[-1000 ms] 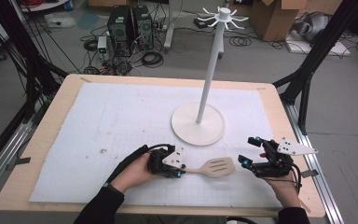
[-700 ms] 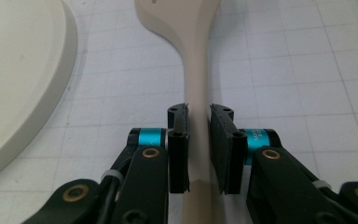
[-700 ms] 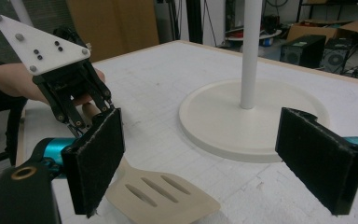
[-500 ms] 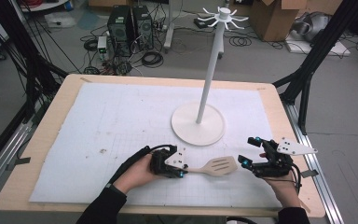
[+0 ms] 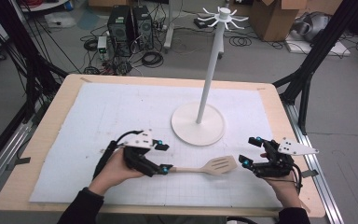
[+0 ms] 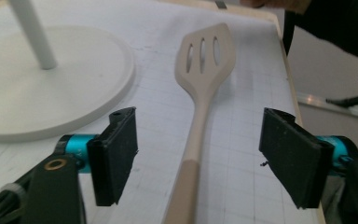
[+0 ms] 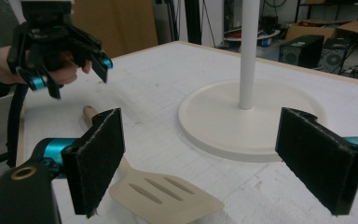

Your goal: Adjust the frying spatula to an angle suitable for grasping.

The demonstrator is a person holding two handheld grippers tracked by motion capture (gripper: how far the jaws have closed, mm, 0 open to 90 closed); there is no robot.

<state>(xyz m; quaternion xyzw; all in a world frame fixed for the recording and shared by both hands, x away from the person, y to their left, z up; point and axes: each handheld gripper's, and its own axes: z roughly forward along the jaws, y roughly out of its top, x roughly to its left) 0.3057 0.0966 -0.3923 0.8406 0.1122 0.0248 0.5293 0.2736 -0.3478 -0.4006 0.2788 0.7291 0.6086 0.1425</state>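
Observation:
A beige slotted spatula [image 5: 214, 165] lies flat on the white mat, blade to the right, handle toward my left gripper [image 5: 166, 157]. That gripper's jaws have just been opening; they stand wide apart, lifted a little above the handle's end, with no pad touching it. In the left gripper view the spatula [image 6: 205, 60] runs up between the open jaws of the left gripper [image 6: 198, 135]. My right gripper [image 5: 251, 150] rests open just right of the blade, holding nothing. In the right gripper view the blade [image 7: 163, 196] lies below the open right gripper [image 7: 200, 135], with the left gripper [image 7: 77, 74] farther off.
A white stand with a round base [image 5: 198, 123] and a tall pole topped by hooks [image 5: 223, 14] sits behind the spatula. The white mat [image 5: 121, 112] covers the wooden table [image 5: 56, 107]. Black frame posts flank both sides.
The left gripper has opened and let go of the spatula's handle, then drawn back to the left and up a little. The spatula stays on the mat. The right gripper has not moved.

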